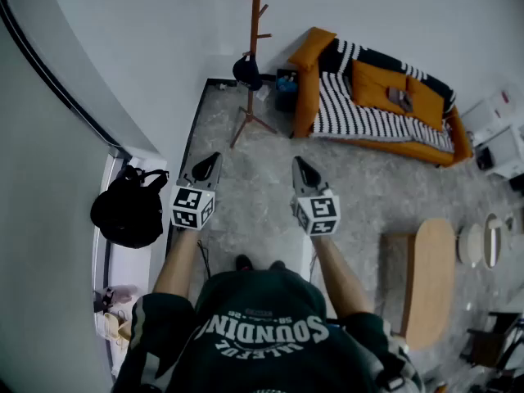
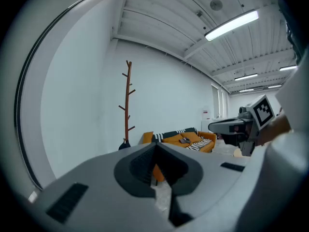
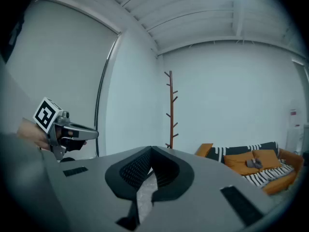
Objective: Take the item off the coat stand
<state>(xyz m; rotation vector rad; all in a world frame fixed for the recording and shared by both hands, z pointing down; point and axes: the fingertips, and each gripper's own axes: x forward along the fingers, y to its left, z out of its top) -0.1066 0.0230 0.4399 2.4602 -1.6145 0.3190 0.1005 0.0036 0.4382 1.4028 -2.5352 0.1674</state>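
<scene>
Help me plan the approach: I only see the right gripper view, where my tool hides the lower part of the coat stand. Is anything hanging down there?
Observer: Yes. The head view shows a dark item hanging low on the coat stand, on the side away from the orange sofa.
Operator: Is the left tool free to take it?
Observer: Its own view shows the left tool with jaws together and nothing between them.

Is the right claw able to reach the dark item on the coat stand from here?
Probably not yet: the dark item hangs far beyond the right claw; only bare floor lies between.
</scene>
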